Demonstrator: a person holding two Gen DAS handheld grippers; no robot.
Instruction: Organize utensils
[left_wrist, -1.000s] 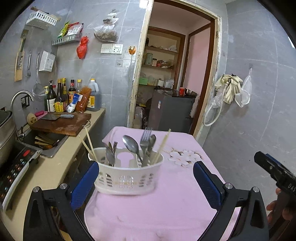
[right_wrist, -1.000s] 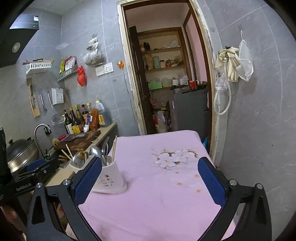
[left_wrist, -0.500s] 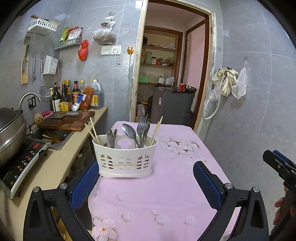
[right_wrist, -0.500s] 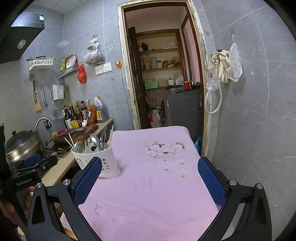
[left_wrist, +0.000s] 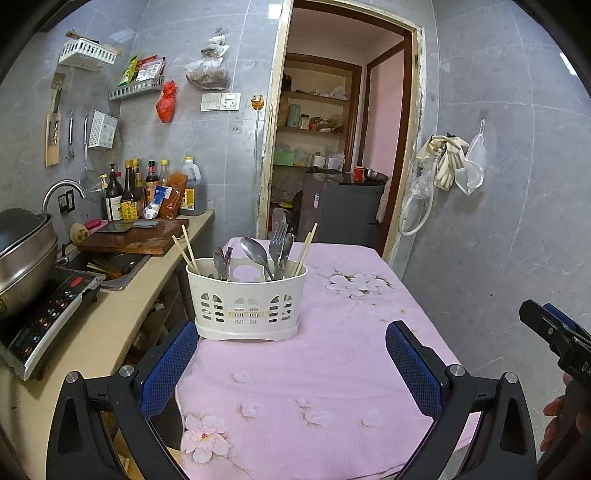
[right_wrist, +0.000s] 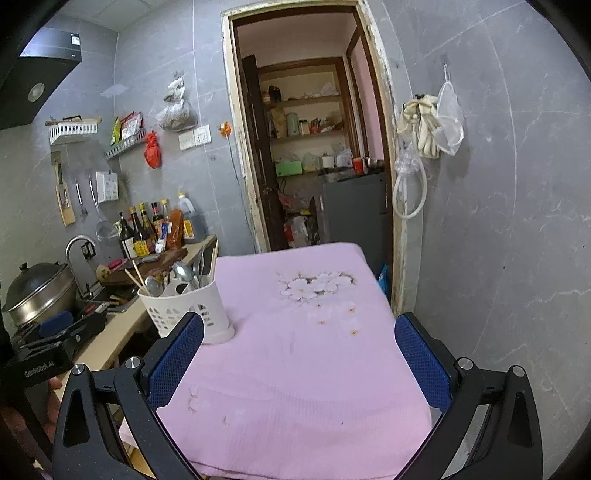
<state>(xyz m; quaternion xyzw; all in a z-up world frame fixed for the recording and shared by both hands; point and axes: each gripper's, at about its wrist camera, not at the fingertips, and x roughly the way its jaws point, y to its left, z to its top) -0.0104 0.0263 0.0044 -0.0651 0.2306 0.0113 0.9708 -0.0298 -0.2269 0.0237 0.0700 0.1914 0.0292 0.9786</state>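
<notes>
A white slotted utensil caddy stands on the left edge of a table under a pink flowered cloth. Spoons, a fork and chopsticks stick up out of it. My left gripper hangs open a short way in front of the caddy, nothing between its blue pads. The right gripper is open too, above the bare middle of the cloth, with the caddy to its left.
Left of the table runs a beige counter with an induction hob, a steel pot, a sink and a wooden cutting board. Bottles line the wall. A doorway opens behind; a grey wall closes the right side.
Both grippers have drawn back from the table and levelled out. The caddy now looks farther off and upright in the left wrist view; more of the cloth shows.
</notes>
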